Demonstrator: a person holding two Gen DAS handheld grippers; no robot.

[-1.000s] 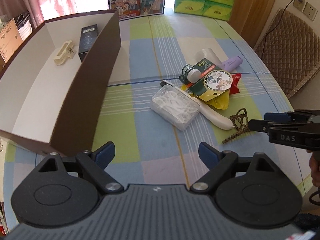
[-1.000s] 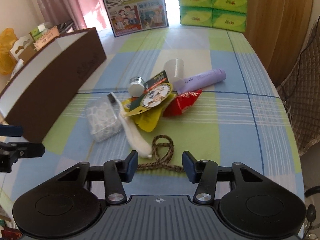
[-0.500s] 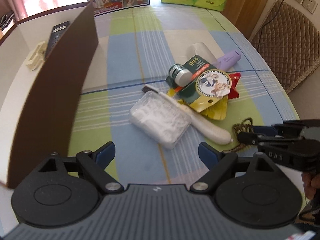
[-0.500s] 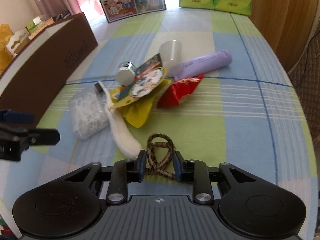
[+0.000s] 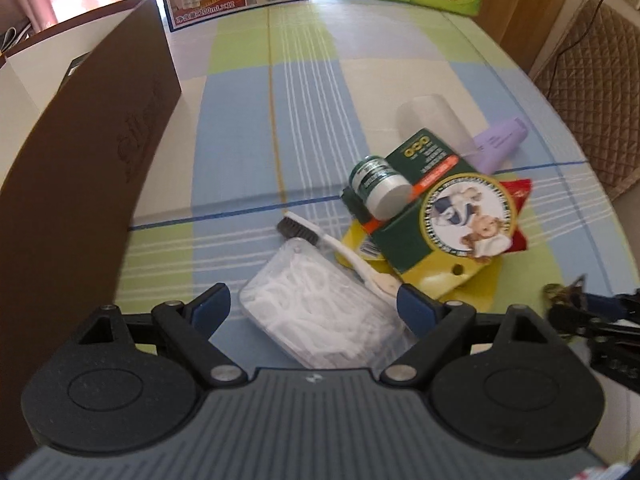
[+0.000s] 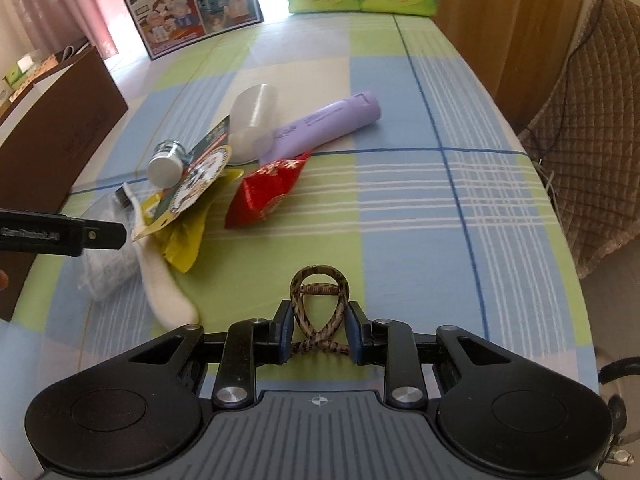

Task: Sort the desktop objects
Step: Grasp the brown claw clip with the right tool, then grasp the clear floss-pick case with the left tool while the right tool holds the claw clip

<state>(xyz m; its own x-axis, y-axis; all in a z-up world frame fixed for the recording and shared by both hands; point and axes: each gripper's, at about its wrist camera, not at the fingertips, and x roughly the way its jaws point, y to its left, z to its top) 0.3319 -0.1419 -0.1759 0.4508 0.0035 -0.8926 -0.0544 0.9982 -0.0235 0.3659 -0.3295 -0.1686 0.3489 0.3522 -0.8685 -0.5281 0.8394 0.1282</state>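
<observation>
Hair clip (image 6: 319,312), a brown patterned loop crossed at its base, sits pinched between the blue pads of the right gripper (image 6: 319,334), nearest the right wrist camera, over the checked tablecloth (image 6: 400,208). Taking the clip as the landmark: to its left lies a white toothbrush (image 6: 160,280) with a dark bristle head, partly over a clear box of floss picks (image 5: 320,316). The left gripper (image 5: 314,306) hangs above that box with its jaws spread wide, one pad on either side, neither pressing on it. Beyond the clip and to the left, a heap: a yellow packet (image 6: 186,240), a green carded package with a round picture (image 5: 432,208), a small green bottle with a white cap (image 5: 380,188) resting on it, and a red snack pouch (image 6: 268,190). Farther still lie a translucent cup (image 6: 254,120) on its side and a lilac tube (image 6: 324,124). Far left of the clip stands a brown box (image 5: 100,184) with white inside walls.
</observation>
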